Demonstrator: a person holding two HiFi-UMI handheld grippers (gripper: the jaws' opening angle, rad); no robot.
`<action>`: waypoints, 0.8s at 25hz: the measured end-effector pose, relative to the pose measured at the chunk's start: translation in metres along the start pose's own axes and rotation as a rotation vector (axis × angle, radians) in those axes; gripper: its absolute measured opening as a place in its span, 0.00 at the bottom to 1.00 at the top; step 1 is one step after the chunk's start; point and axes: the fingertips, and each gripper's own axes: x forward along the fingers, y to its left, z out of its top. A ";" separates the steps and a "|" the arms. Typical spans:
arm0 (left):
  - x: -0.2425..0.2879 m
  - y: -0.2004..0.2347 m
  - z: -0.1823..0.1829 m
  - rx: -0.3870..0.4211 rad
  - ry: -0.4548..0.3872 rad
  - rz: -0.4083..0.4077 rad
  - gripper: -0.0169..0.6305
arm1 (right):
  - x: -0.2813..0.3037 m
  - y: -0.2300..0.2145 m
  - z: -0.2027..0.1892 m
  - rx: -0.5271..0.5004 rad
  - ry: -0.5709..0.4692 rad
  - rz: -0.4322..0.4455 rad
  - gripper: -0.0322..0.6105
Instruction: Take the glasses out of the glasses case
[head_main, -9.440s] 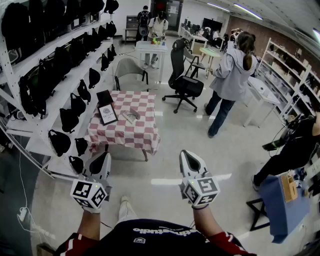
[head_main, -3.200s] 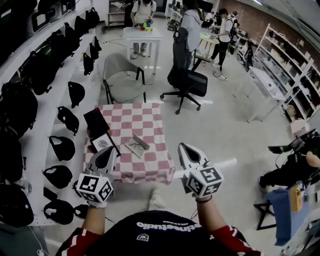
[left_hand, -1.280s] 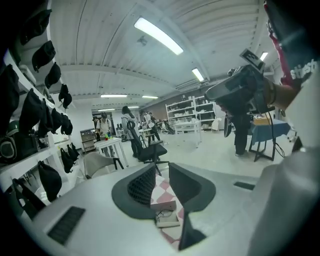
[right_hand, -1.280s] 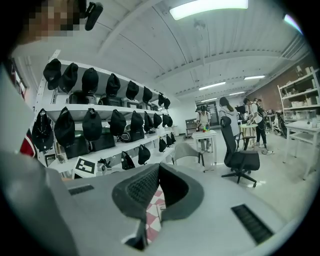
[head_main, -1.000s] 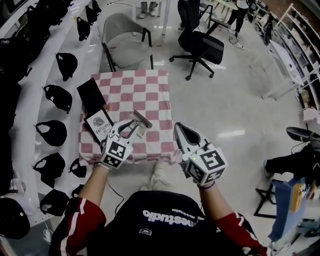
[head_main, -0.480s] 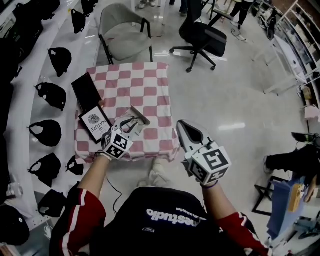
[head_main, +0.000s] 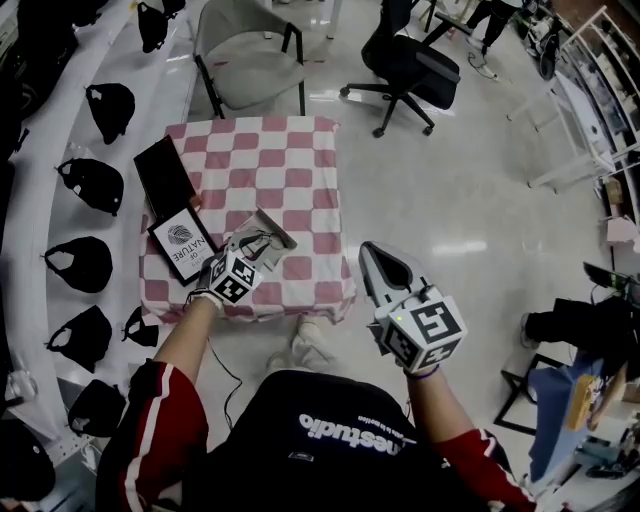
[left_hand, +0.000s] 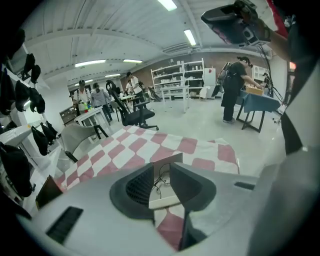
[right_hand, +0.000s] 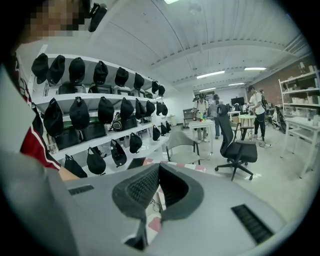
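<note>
A pale, open glasses case (head_main: 270, 230) lies near the front edge of the table with a red-and-white checked cloth (head_main: 290, 150), with thin wire-framed glasses (left_hand: 161, 180) inside it. The left gripper (head_main: 252, 248) is at the case, its jaws narrowly apart to either side of it, though I cannot tell whether they touch it. The right gripper (head_main: 376, 252) hangs off the table over the floor, jaws together on nothing.

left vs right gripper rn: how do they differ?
Position: the left gripper reaches over the table, at the open case; the right gripper hangs off the table's edge, above the floor.
Jaws: the left gripper's stand apart, with the case in the gap in its own view; the right gripper's are together and empty.
Shared: same build, each with a marker cube.
</note>
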 end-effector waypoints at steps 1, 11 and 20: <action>0.005 0.001 -0.004 0.000 0.013 -0.005 0.16 | 0.002 -0.002 -0.001 0.000 0.005 0.000 0.05; 0.052 0.007 -0.041 0.021 0.134 -0.043 0.16 | 0.018 -0.015 -0.015 0.011 0.053 0.010 0.05; 0.072 0.007 -0.058 0.126 0.231 -0.073 0.16 | 0.028 -0.017 -0.029 0.033 0.089 0.038 0.05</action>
